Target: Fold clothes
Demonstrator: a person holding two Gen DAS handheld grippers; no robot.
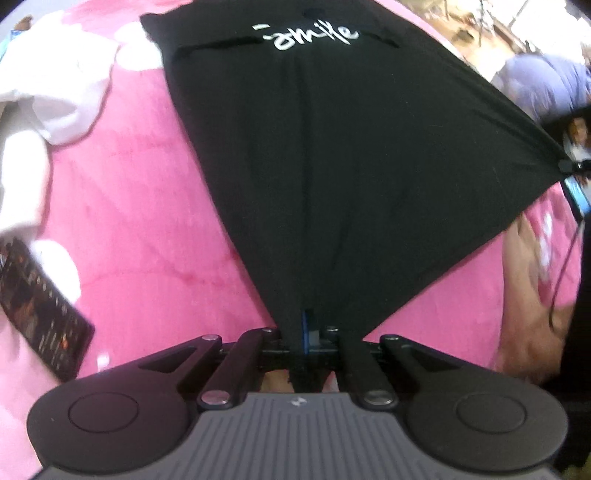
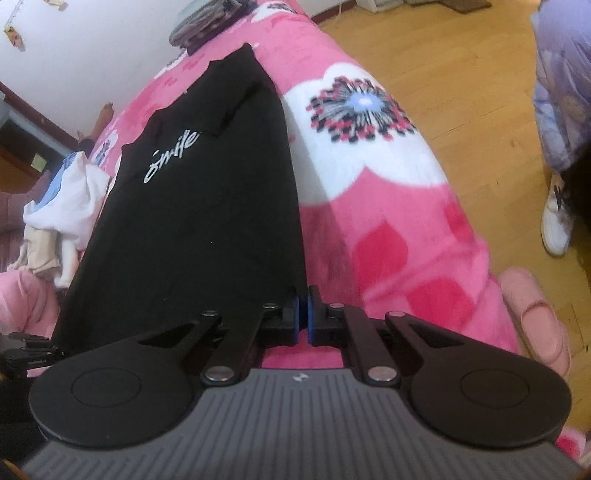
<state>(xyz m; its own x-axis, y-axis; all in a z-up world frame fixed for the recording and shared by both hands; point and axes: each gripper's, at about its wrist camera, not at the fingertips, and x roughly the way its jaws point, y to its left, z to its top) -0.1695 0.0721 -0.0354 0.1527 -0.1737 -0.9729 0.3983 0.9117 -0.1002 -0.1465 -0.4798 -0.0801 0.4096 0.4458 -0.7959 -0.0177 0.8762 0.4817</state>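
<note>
A black T-shirt (image 1: pixel 332 155) with white "smile" lettering lies on a pink flowered blanket (image 1: pixel 140 221), its near hem lifted and pulled taut. My left gripper (image 1: pixel 306 326) is shut on one bottom corner, and cloth covers its blue pads. At the right edge of the left wrist view, my right gripper (image 1: pixel 565 166) pinches the other bottom corner. In the right wrist view the right gripper (image 2: pixel 303 299) is shut on the black T-shirt (image 2: pixel 192 206) at its hem corner. The left gripper (image 2: pixel 48 349) shows at the far left, holding the hem's other end.
A white garment (image 1: pixel 55 92) and a dark phone (image 1: pixel 40 306) lie left of the shirt. A folded stack (image 2: pixel 210 18) sits at the blanket's far end. Wooden floor (image 2: pixel 461 66) lies to the right, where a person in purple (image 2: pixel 561 92) stands in white shoes (image 2: pixel 557 221).
</note>
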